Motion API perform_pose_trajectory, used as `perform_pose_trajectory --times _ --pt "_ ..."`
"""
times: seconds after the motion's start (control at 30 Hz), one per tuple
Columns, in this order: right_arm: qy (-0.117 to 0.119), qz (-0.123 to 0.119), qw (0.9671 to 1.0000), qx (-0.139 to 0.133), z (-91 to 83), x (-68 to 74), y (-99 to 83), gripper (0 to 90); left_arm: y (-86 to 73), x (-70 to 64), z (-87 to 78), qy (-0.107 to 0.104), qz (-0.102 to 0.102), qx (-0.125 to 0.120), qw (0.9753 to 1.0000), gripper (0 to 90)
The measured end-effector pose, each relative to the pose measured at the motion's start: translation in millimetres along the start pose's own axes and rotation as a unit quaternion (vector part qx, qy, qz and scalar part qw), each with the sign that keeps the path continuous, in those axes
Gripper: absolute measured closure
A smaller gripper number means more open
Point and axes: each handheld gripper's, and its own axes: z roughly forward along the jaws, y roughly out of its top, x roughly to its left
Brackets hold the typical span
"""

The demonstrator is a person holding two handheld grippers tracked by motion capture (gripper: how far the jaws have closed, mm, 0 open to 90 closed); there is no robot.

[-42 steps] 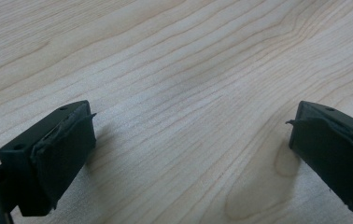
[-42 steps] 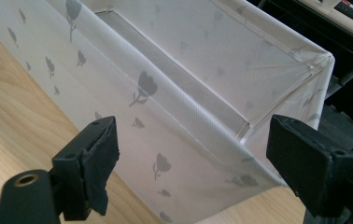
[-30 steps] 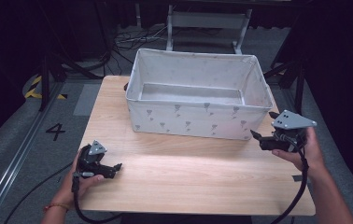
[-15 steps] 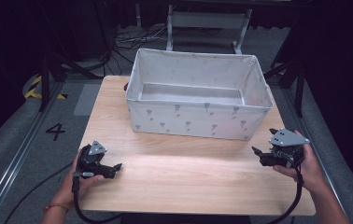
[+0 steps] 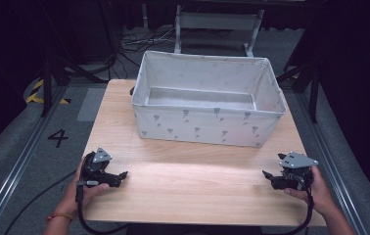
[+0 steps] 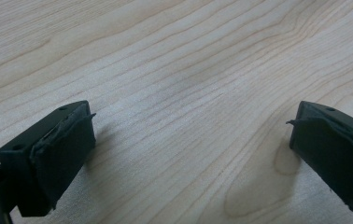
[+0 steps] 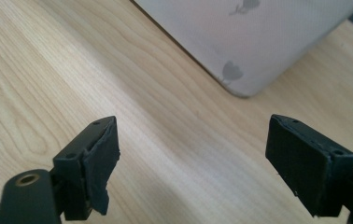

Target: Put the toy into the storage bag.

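Left gripper (image 5: 122,175) and right gripper (image 5: 267,176) rest low at the near table (image 5: 193,191) corners, fingers spread and empty; fabric bin (image 5: 207,128) stands centred behind them

Your left hand (image 5: 82,188) grips the left gripper (image 5: 123,175) low at the counter's (image 5: 197,191) near-left corner, jaws pointing right toward centre; cable loops off the near edge below your wrist. Left gripper view: fingers (image 6: 65,154) spread wide, nothing between them, bare wood under them. Your right hand (image 5: 315,188) holds the right gripper (image 5: 267,176) near the near-right corner, jaws pointing left, grey plate on top; right gripper view: fingers (image 7: 101,161) also wide apart, nothing held; both forearms enter from the bottom edge.
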Motion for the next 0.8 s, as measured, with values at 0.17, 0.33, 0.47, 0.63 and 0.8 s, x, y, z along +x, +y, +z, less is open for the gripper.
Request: perform_pose_trajectory --times 0.17,0.33,0.47,0.63,0.8 --pt "0.015 0.046 0.9988 -0.004 3.5 -3.2 -21.7 16.1 0.0 0.1 0.0 0.0 0.001 0.0 1.0 0.5" --pt "0.02 0.094 0.9953 0.002 5.6 -8.3 -43.4 16.5 0.1 0.4 0.1 -0.001 0.001 0.0 1.0 0.5" --pt "0.018 0.117 0.993 0.0 4.0 -11.0 -54.6 16.8 0.0 0.3 0.1 -0.001 0.001 0.0 1.0 0.5" --pt "0.02 0.139 0.9901 0.002 1.4 -12.6 -66.1 15.6 0.0 0.3 0.1 -0.001 0.001 0.0 1.0 0.5" --pt "0.021 0.161 0.9867 0.005 1.3 -18.2 -70.1 14.5 -0.1 0.3 -0.1 -0.001 0.0 0.0 1.0 0.5"
